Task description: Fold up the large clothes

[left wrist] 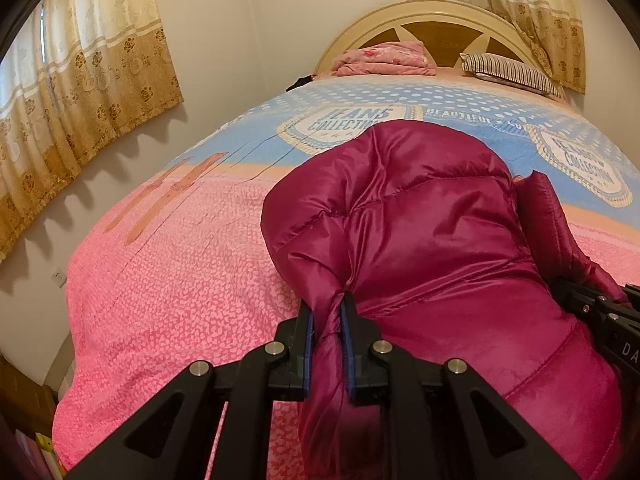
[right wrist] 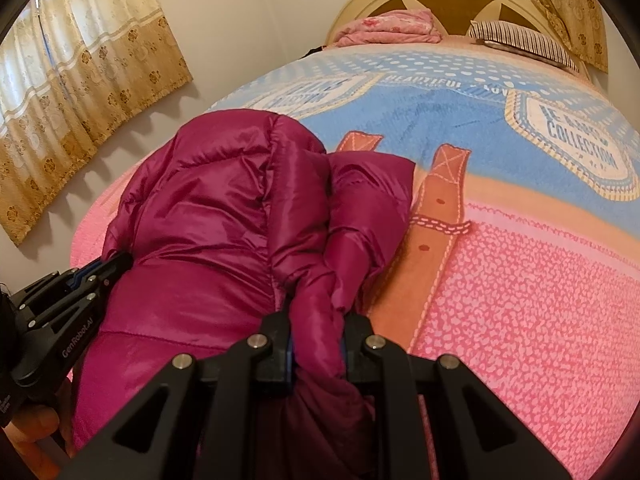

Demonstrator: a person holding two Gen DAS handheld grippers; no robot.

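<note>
Magenta puffer jacket [left wrist: 432, 240]: a shiny quilted down coat, bunched up on the bed, over the pink part of the cover and reaching up onto the blue part.
Jacket's position between the tools: held at two places on its near edge, left side and right side.
Left gripper [left wrist: 329, 320]: fingers drawn in narrow, pinching a twisted fold of the jacket between the blue pads [left wrist: 309, 332].
Right gripper [right wrist: 318, 340]: fingers clamped on a thicker bunched fold of the jacket's right side; this fabric fills the gap between them.
Sleeve [right wrist: 368, 196]: lies folded beside the jacket body, over the printed brown strap [right wrist: 436, 216].
Bedspread [left wrist: 168, 264]: pink speckled near end, blue "Jeans Collection" print farther off.
Headboard [left wrist: 436, 20]: cream and brown, at the far end.
Folded pink blanket [left wrist: 384, 58]: against the headboard.
Striped pillow [left wrist: 508, 72]: right of the blanket.
Curtains [left wrist: 92, 84]: beige with gold floral print, on the left wall.
</note>
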